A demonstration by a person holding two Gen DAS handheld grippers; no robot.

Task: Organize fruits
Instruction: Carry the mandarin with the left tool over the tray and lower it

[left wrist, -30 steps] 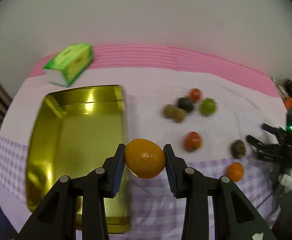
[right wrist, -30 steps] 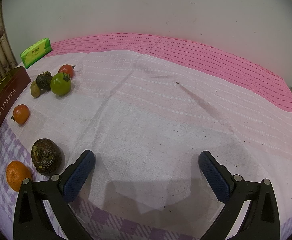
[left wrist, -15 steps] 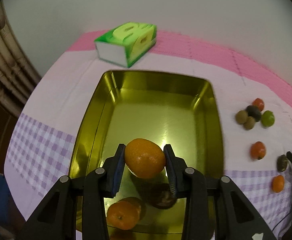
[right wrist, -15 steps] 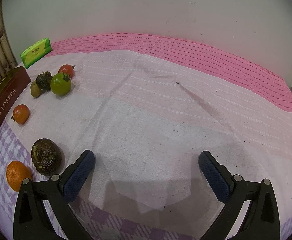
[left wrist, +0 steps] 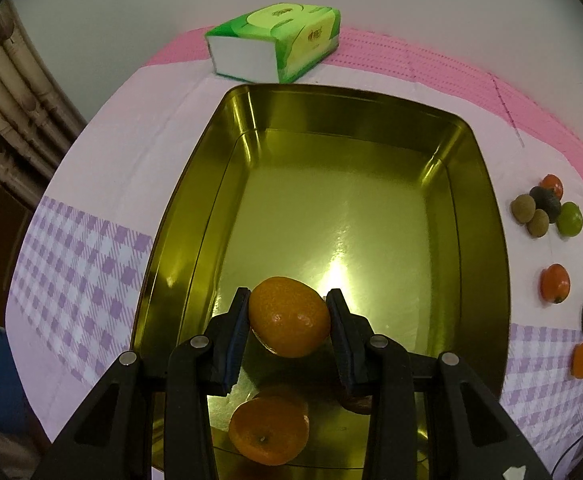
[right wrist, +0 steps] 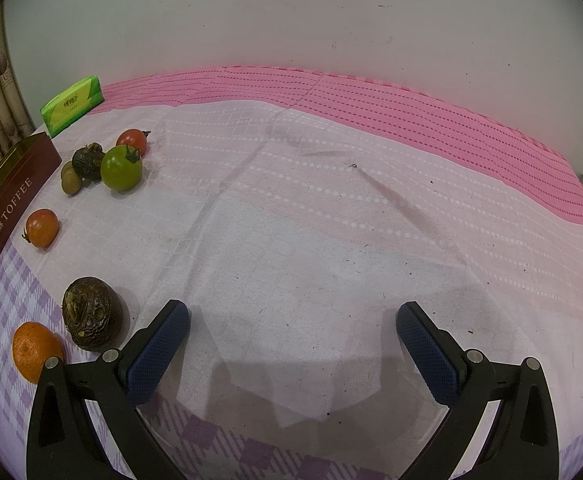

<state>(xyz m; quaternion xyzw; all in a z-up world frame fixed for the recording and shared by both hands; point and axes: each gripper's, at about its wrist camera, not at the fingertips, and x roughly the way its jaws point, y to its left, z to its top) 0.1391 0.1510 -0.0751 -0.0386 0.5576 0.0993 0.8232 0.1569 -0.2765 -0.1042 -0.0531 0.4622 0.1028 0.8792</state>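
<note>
My left gripper [left wrist: 289, 320] is shut on an orange mandarin [left wrist: 289, 316] and holds it above the near end of the gold tin [left wrist: 487, 208]. A second mandarin [left wrist: 269, 432] and a dark fruit [left wrist: 357, 403] lie in the tin below. My right gripper [right wrist: 293, 338] is open and empty over the cloth. Loose fruit lies left of it: a mandarin [right wrist: 35, 350], a dark wrinkled fruit [right wrist: 91, 312], an orange tomato [right wrist: 42, 227] and a cluster with a green tomato [right wrist: 121, 167].
A green tissue pack [left wrist: 275, 46] lies behind the tin, by the wall. The tin's brown side [right wrist: 7, 208] shows at the right wrist view's left edge. Bamboo furniture [left wrist: 7, 112] stands off the table's left.
My left gripper has carried the mandarin left from beside the tin to over its inside, then moved lower toward the tin floor. The right gripper has not moved.
</note>
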